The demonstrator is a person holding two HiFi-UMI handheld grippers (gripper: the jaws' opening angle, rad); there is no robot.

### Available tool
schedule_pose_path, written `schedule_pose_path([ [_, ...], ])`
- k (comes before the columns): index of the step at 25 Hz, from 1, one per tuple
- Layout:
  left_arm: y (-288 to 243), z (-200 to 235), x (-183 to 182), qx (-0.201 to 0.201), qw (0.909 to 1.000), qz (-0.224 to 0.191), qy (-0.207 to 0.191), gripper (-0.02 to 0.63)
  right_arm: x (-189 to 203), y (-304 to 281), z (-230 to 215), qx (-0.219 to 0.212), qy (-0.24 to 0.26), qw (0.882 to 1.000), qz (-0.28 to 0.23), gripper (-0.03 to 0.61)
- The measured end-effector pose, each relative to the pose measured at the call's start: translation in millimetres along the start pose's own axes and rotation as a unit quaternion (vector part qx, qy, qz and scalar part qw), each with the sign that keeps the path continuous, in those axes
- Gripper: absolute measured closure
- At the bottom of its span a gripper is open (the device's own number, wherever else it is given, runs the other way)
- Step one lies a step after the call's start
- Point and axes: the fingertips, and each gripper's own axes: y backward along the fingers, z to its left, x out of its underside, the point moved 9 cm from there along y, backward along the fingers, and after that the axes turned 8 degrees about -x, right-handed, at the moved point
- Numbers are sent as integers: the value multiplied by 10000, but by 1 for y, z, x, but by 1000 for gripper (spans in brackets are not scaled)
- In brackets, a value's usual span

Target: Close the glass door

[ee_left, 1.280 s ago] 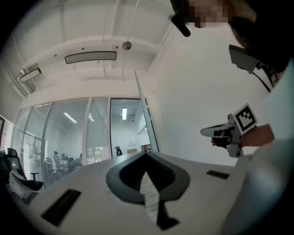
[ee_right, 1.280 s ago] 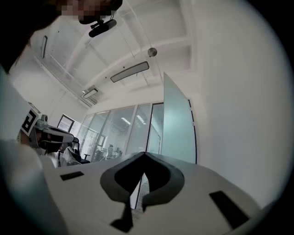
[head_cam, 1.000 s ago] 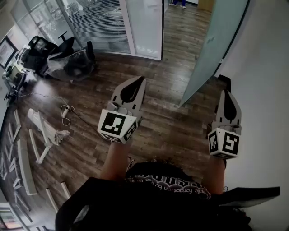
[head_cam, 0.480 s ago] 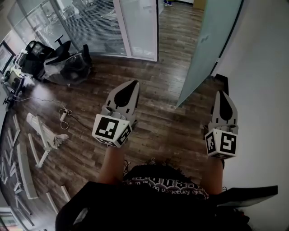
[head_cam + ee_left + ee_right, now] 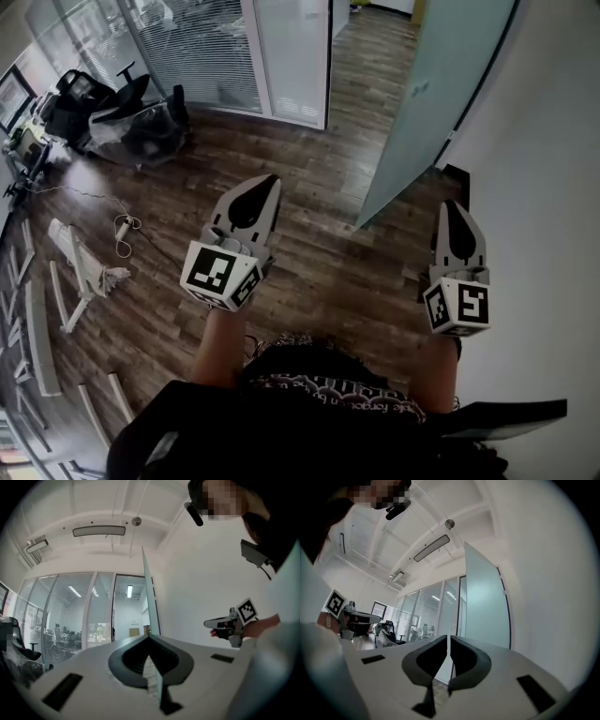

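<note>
The frosted glass door stands open at an angle in the upper right of the head view, its bottom corner on the wood floor ahead of my grippers. My left gripper is held out in front, shut and empty, well left of the door. My right gripper points toward the door's hinge side beside the white wall, also shut with nothing in it. From the left gripper view the door shows edge-on above the shut left gripper. The right gripper view shows the door's broad face beyond the shut right gripper.
A white wall runs along the right. A glass partition with blinds closes the far side. Office chairs, a cable with a plug and white slats lie at the left on the wood floor.
Both grippers have drifted lower and slightly left in the head view. The door's bottom corner has shifted left with the view. Both pairs of jaws stay shut.
</note>
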Motion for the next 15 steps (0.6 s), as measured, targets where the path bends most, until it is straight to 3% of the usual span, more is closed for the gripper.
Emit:
schedule_pose_path([
  [8,-42,1,19,9,9999,95,98,612,23,-36,-28,-73,-24,9999,106,572],
  [15,-128,30,42,228,9997,84,92,612,43,-106,-61,14,18,9999,126,572],
])
